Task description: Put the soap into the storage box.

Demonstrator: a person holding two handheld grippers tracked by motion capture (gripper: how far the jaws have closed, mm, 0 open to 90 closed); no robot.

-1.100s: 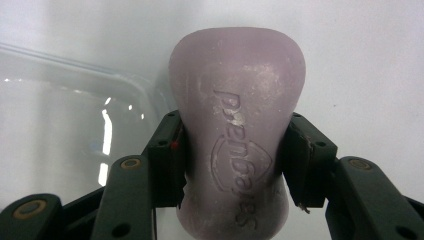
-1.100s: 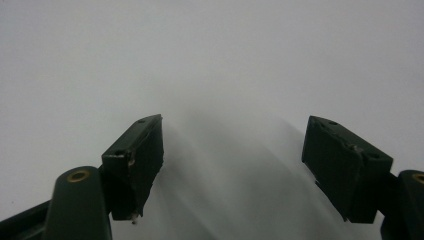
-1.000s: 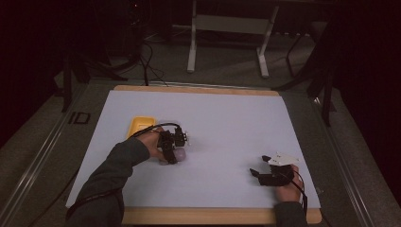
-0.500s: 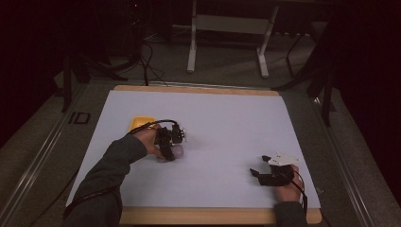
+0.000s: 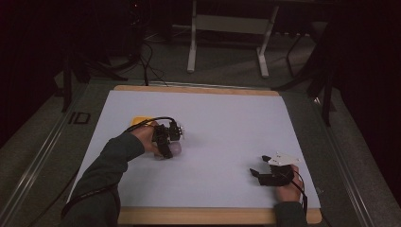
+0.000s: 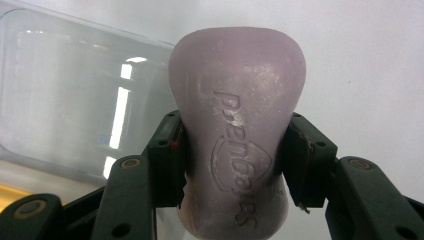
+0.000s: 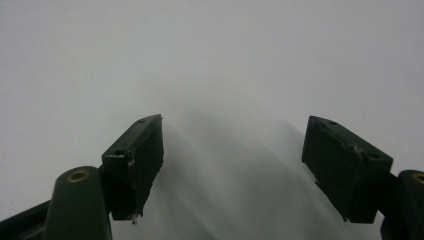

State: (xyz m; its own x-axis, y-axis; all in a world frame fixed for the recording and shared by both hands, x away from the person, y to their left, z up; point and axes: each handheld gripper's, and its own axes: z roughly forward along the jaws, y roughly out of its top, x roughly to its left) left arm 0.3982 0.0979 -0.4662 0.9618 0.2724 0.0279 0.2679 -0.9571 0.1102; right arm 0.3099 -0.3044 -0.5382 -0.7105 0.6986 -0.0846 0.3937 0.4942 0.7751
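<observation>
Pale lilac soap bar (image 6: 237, 140), waisted in shape, matte and waxy, with a raised brand word embossed down its face and faint white scuffing near the top edge. It is sitting clamped in the left gripper (image 6: 235, 165); the 2 black jaws are pressing its narrow middle from both sides. In the high view the left gripper (image 5: 165, 141) is working over the left-centre of the white table sheet (image 5: 227, 123), with the soap bar (image 5: 172, 149) showing as a pale blob at its tip.

Just behind the bar a clear plastic box (image 6: 75, 100) is lying, glossy, round-cornered, throwing back bright strip reflections. A yellow flat piece (image 5: 140, 121) is peeking out beside the person's left hand (image 5: 144, 137); I am not able to tell what it is.

Progress, as I am judging it: the grasp is done and looking firm. Whether the bar is touching the sheet or being carried above it I cannot tell. What is left appears to be getting it to the clear box, or away from it; direction is not readable here.

The right gripper (image 5: 265, 171) is resting near the right front of the sheet, well apart from the work, its 2 jaws standing wide with nothing between them (image 7: 232, 170). Wooden table edging (image 5: 198, 88) is framing the sheet.
</observation>
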